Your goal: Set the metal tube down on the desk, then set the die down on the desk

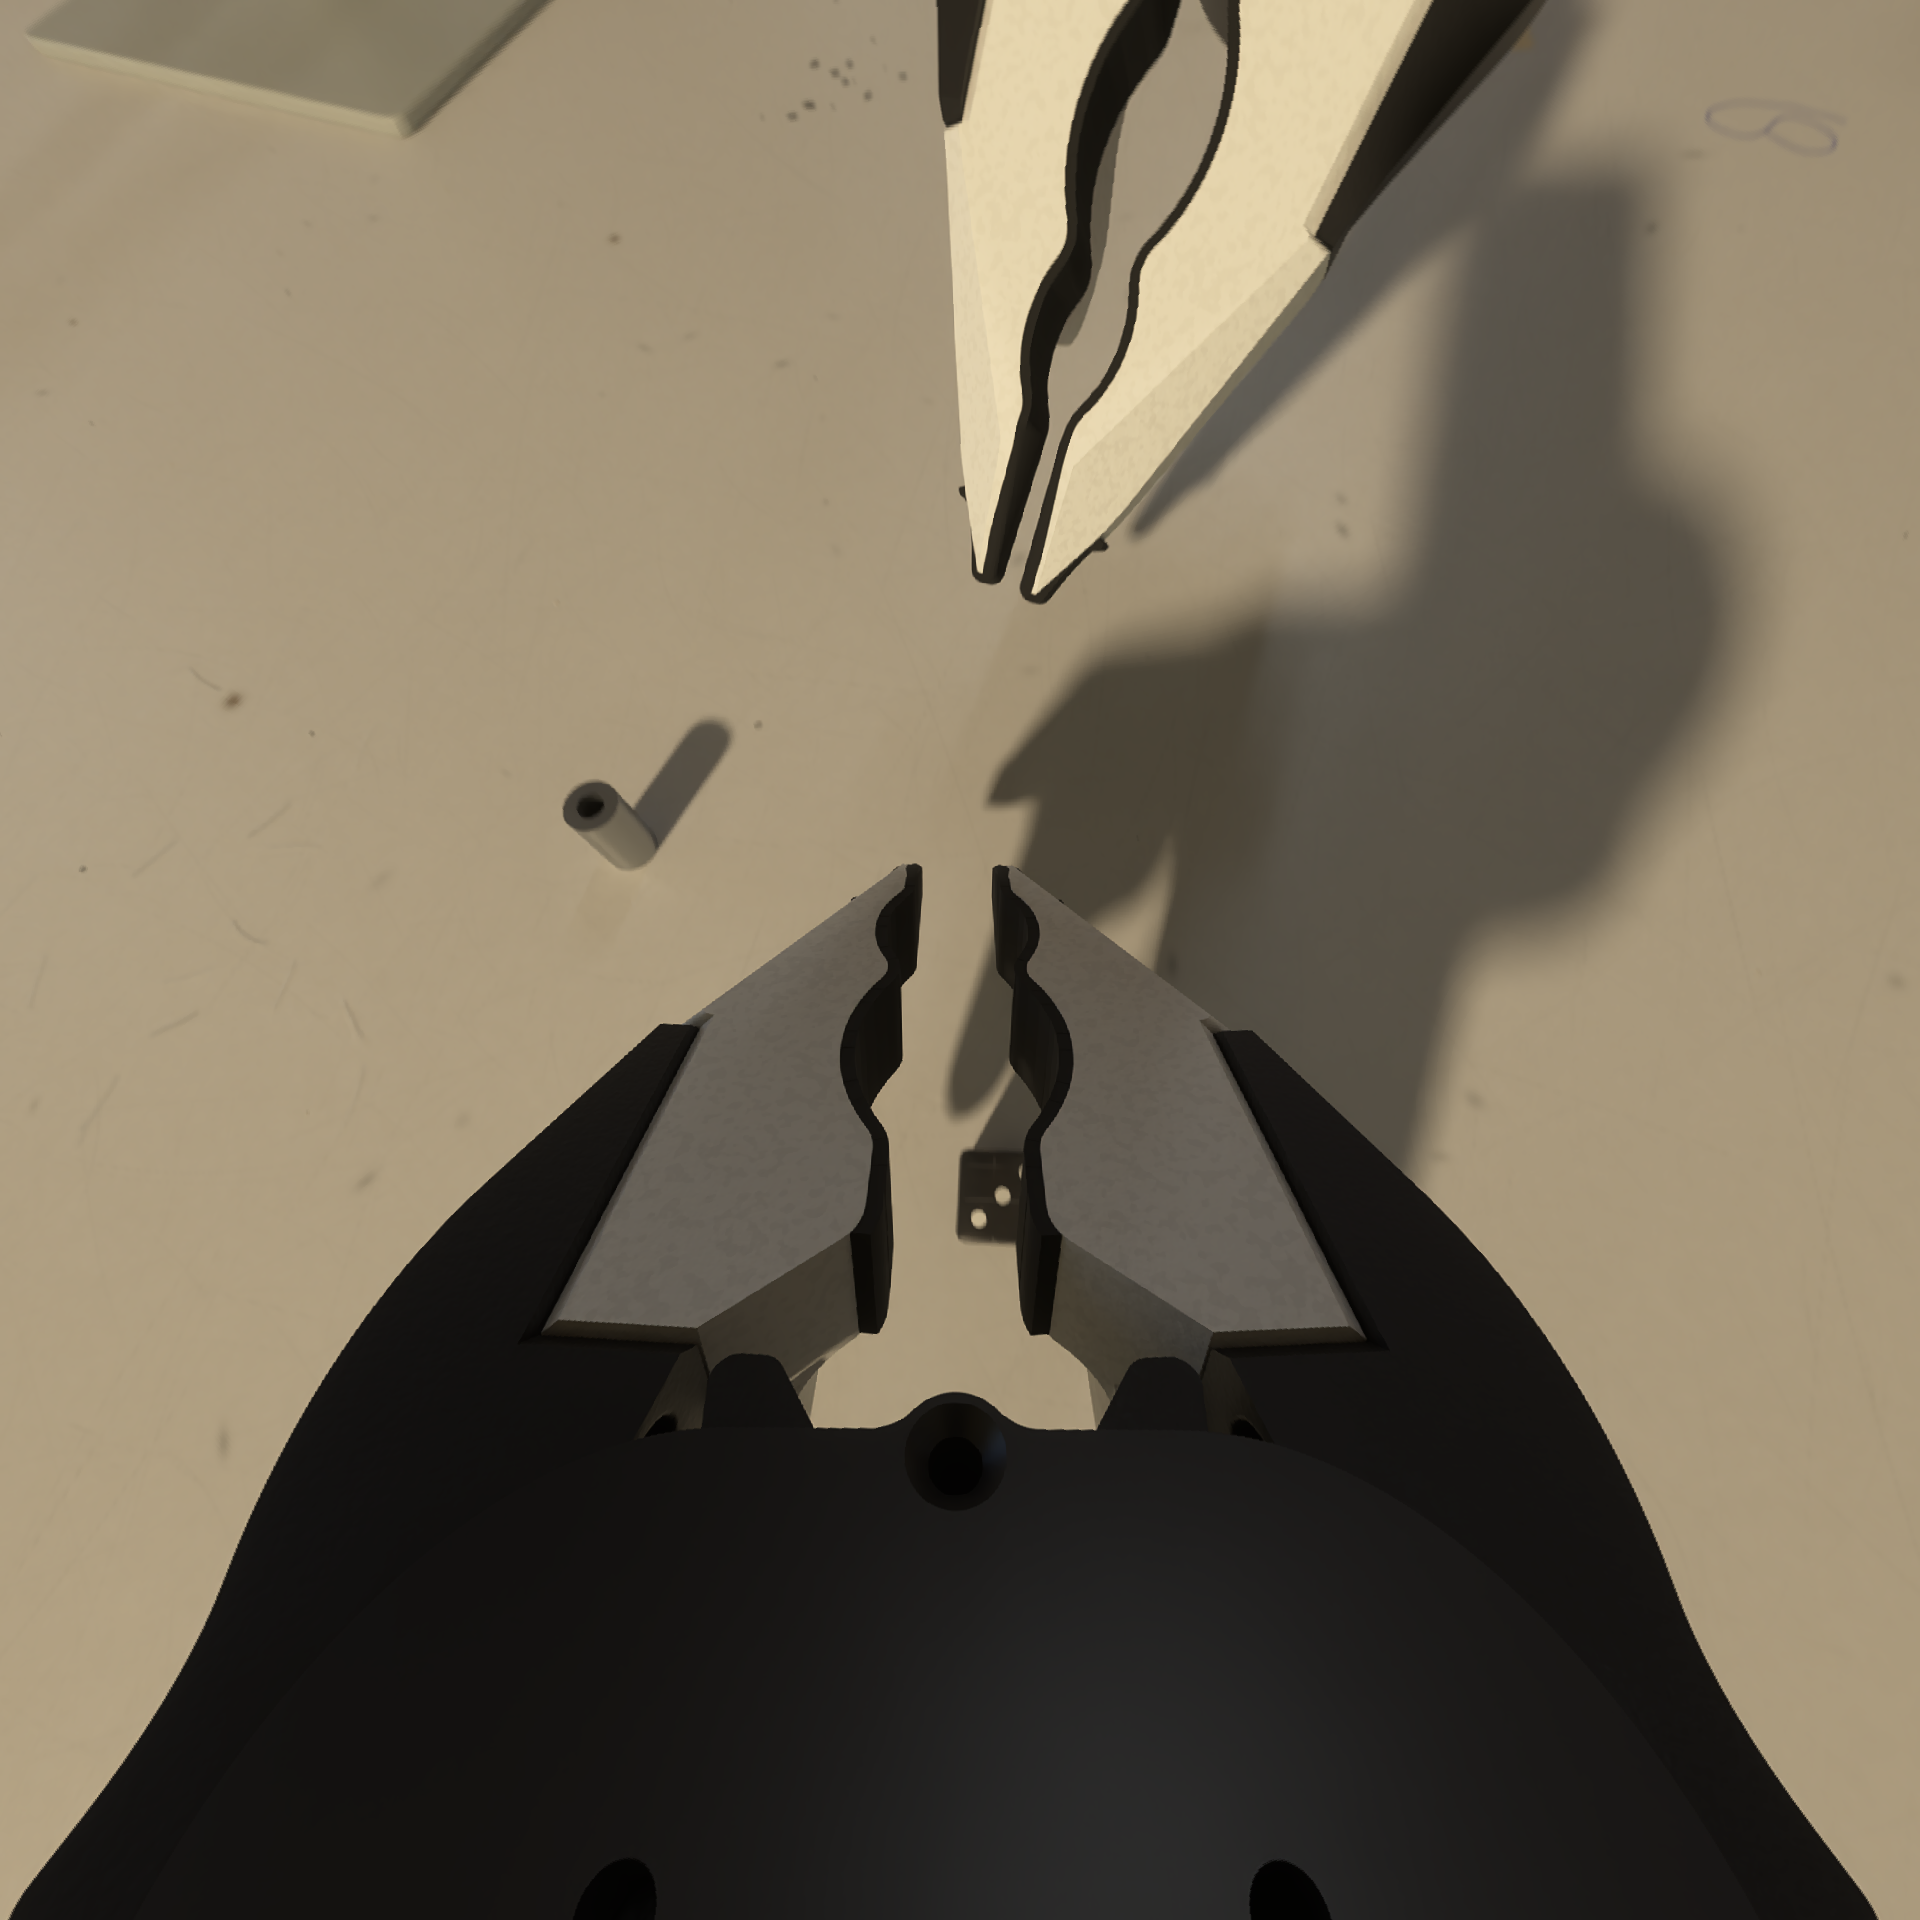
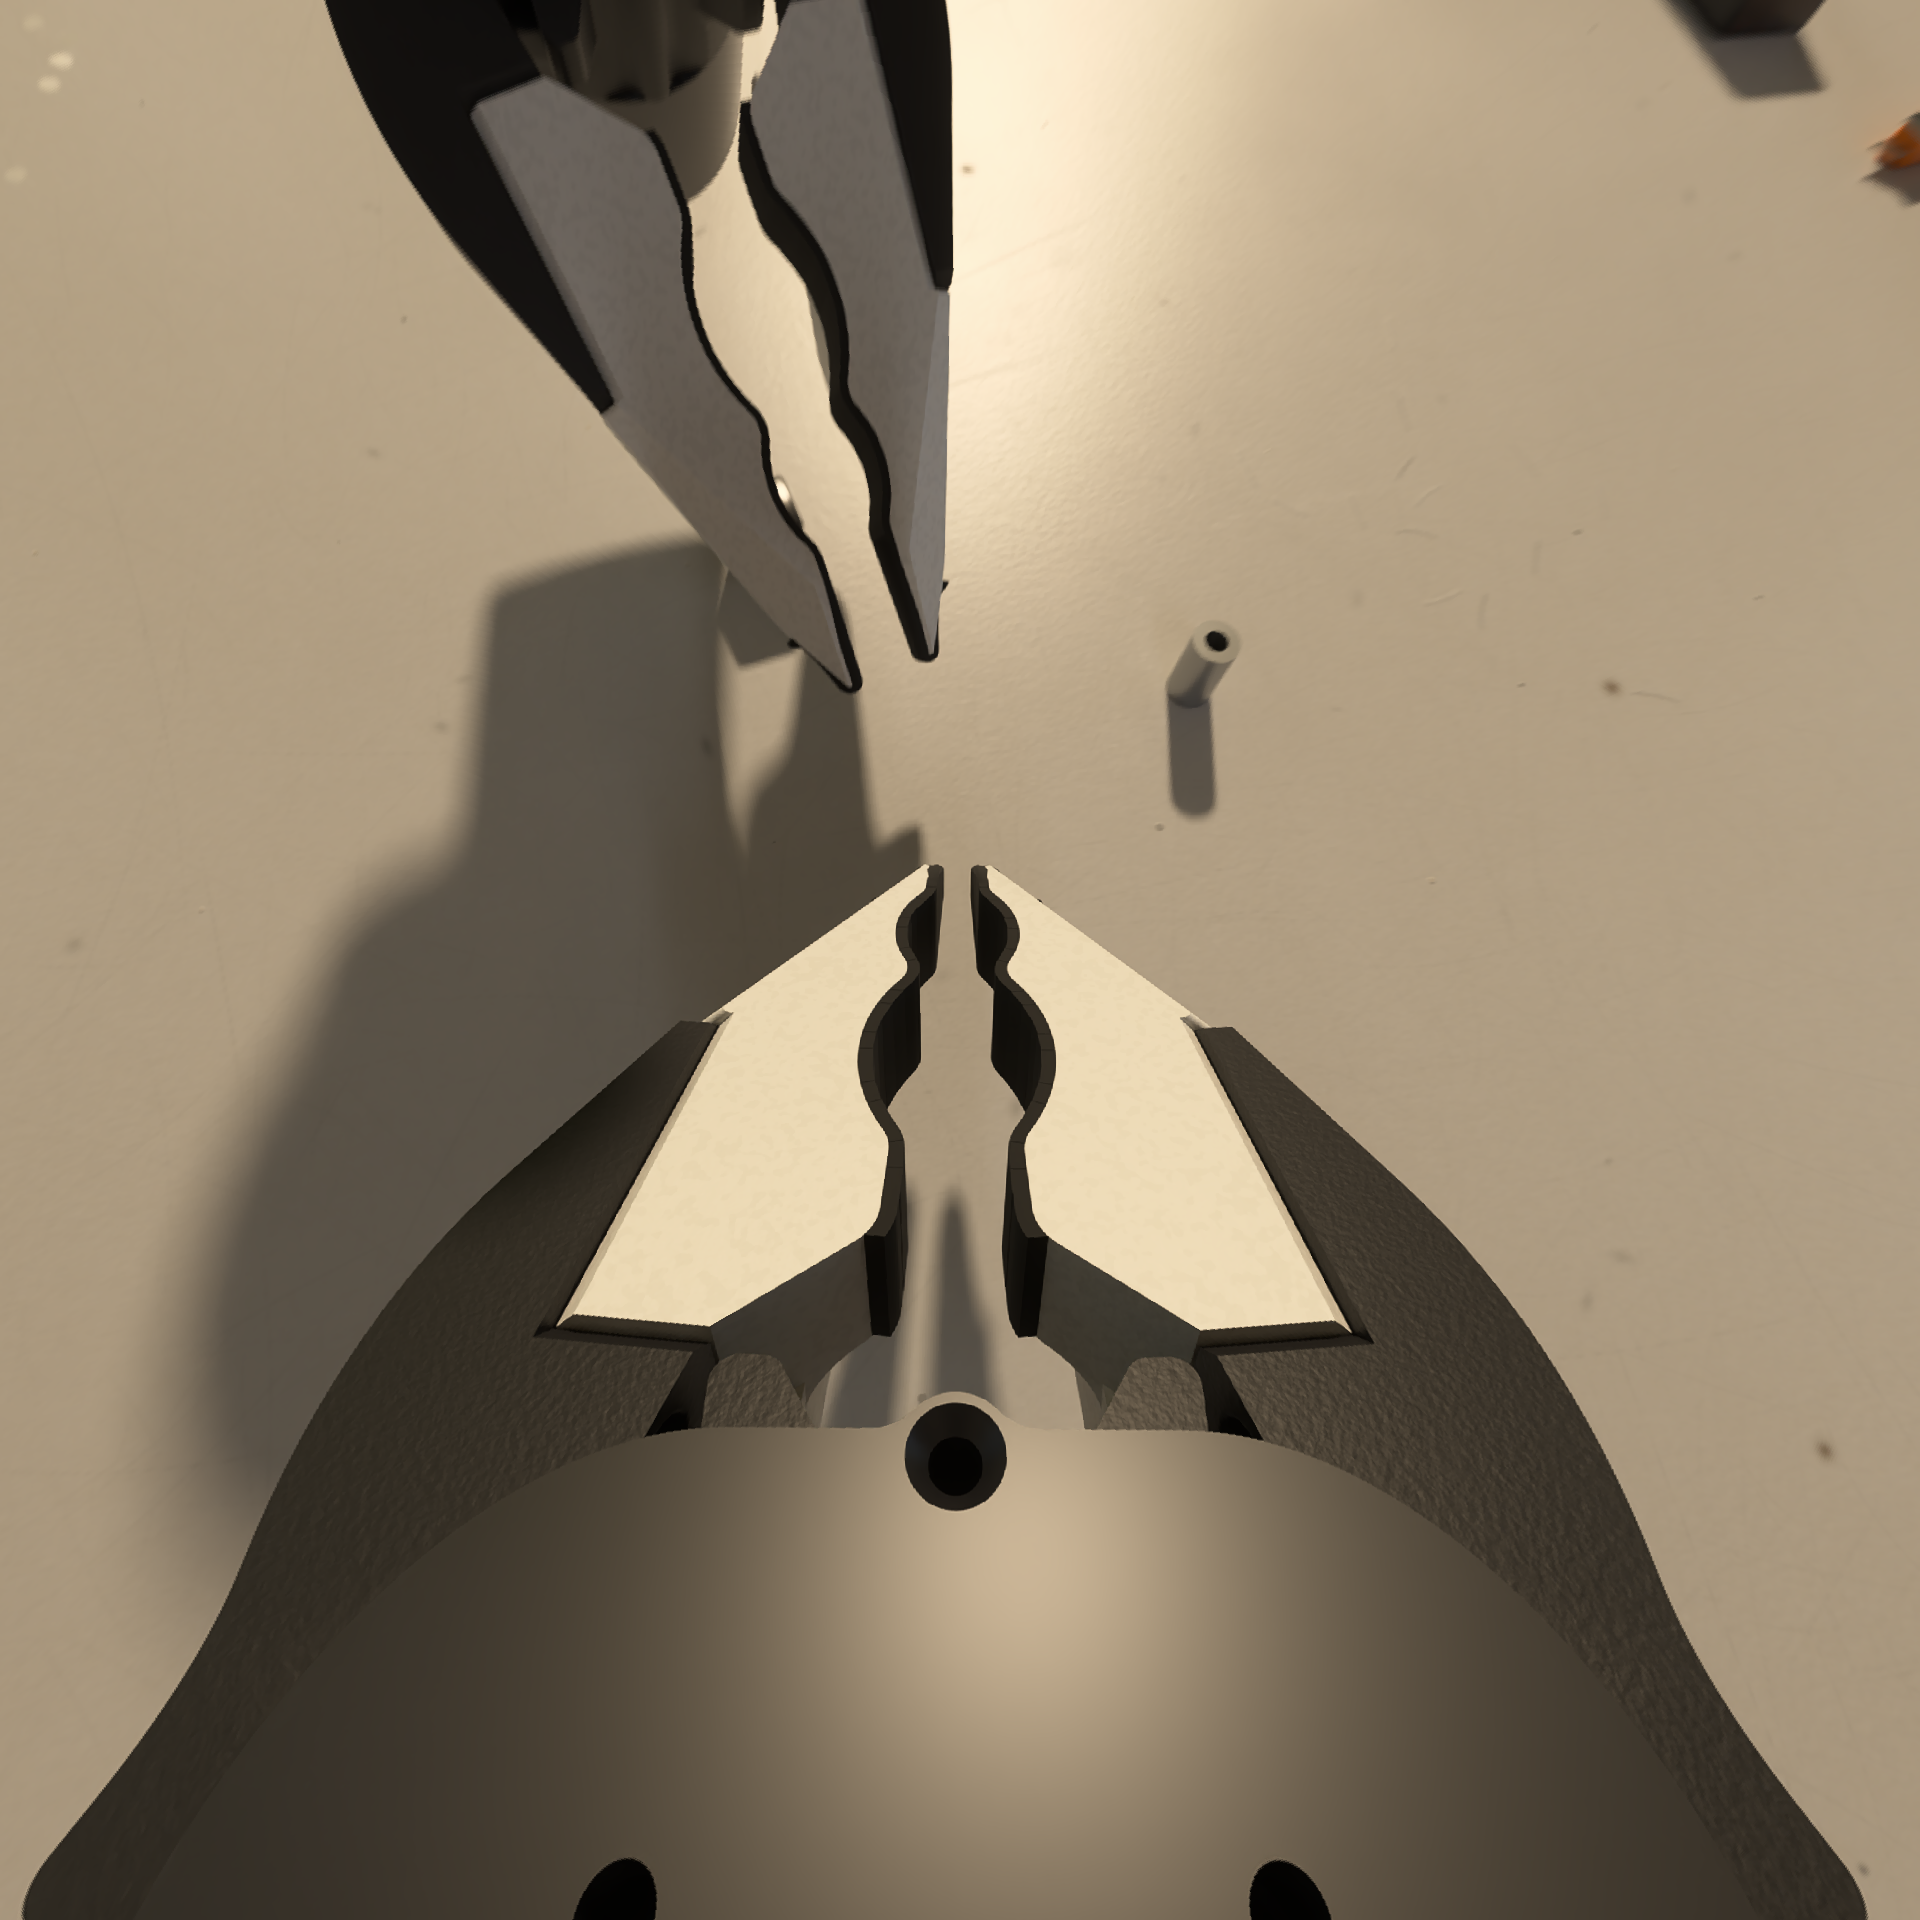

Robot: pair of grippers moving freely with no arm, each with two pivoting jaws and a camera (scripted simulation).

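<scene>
The small grey metal tube point(image 1: 608, 821) stands upright on the beige desk point(image 1: 312, 468), left of my left gripper's tips; in the right wrist view the tube point(image 2: 1200, 665) is ahead and to the right. The dark die point(image 1: 987, 1195) with pale pips lies on the desk below my left gripper point(image 1: 956, 873), seen through the gap between its fingers. The left gripper is slightly open and empty. My right gripper point(image 2: 956, 873) is empty, its tips only narrowly apart. The two grippers point tip to tip: right gripper point(image 1: 1008, 582), left gripper point(image 2: 894, 665).
A pale flat slab point(image 1: 260, 62) lies at the far left. In the right wrist view a dark block point(image 2: 1756, 16) and an orange scrap point(image 2: 1896, 156) sit at the far right edge. Gripper shadows fall across the desk.
</scene>
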